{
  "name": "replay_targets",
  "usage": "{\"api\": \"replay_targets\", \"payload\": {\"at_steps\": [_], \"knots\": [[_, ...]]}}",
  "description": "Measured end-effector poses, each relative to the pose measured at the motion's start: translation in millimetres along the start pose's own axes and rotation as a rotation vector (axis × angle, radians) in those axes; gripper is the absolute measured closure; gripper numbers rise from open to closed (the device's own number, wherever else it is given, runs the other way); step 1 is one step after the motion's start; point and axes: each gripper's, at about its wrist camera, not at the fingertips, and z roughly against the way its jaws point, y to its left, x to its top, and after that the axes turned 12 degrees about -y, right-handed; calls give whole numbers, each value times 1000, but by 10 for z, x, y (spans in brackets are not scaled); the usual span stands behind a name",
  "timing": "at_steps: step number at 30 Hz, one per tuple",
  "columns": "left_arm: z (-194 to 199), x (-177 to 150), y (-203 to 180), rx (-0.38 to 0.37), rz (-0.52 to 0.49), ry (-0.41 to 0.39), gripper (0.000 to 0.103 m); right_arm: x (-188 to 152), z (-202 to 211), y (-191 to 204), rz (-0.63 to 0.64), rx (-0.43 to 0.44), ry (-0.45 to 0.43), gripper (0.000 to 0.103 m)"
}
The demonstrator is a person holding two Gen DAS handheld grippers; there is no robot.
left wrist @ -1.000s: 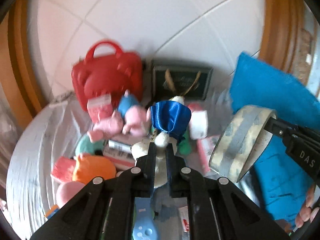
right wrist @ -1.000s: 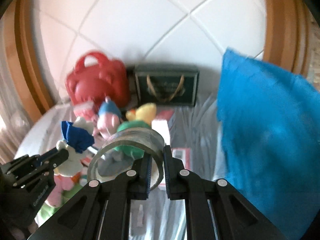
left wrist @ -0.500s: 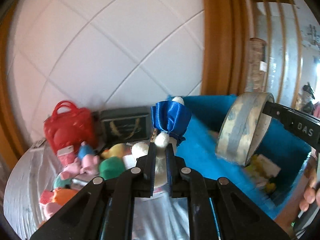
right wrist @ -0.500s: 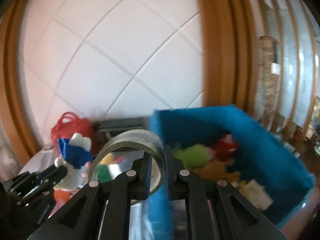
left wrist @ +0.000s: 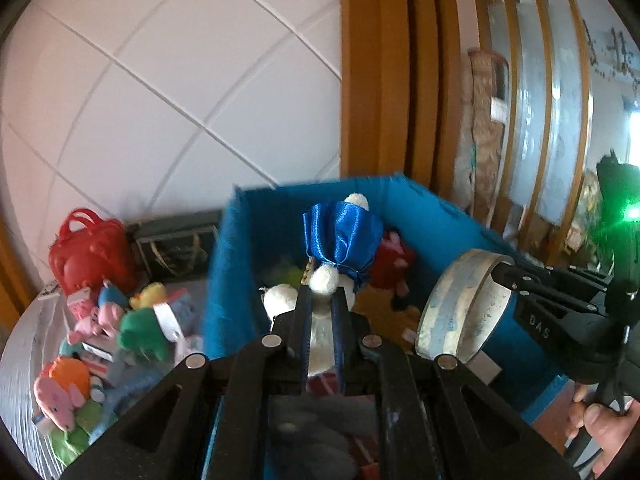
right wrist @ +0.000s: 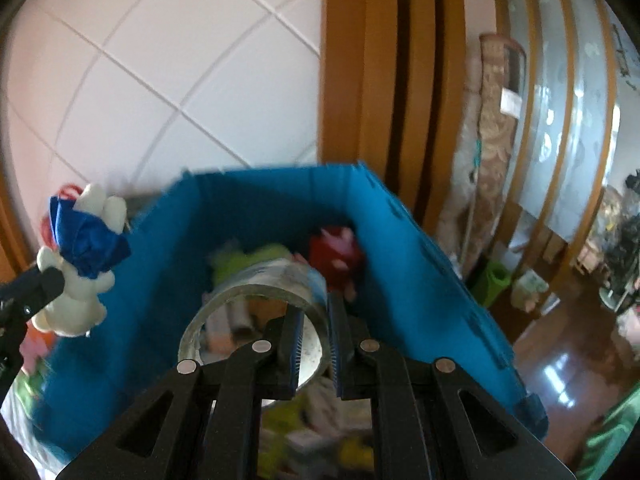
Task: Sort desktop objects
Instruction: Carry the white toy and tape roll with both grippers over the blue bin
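Both wrist views overlook the blue bin (left wrist: 420,208) closely.

Both grippers are black plastic with round silver screws, blue-edged fingers (left wrist: 303,312), and white "DAS" lettering.

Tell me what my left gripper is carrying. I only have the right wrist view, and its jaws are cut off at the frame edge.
Observer: The left gripper is shut on the white plush toy with the blue satin skirt, pinching its body.
Operator: Is it over the bin?
Observer: Yes, the toy hangs in front of the open blue bin, with toys already inside.
Operator: What remains on the table?
Observer: A pile left of the bin: a red handbag, a green plush, and a pink plush.
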Motion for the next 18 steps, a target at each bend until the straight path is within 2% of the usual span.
{"api": "replay_targets", "payload": {"at_steps": [5,10,13,14,16,17,18], "knots": [[-311,-245,-281,3,-4,138,94,-255,-166,-271,55,2,80,87],[-418,-370,-389,31,-15,210,94,-434,-271,-374,106,6,137,86],[-419,-418,-426,57,-12,228,92,-490,-335,-456,113,14,161,82],[-423,-436,-440,70,-12,235,91,-493,-327,-456,123,17,161,77],[-397,-442,-454,87,-8,242,87,-499,-336,-461,144,14,175,47],[-397,-427,-456,92,-8,243,78,-495,-338,-476,151,13,171,31],[-405,-410,-467,98,-9,242,60,-492,-307,-472,163,9,157,23]]}}
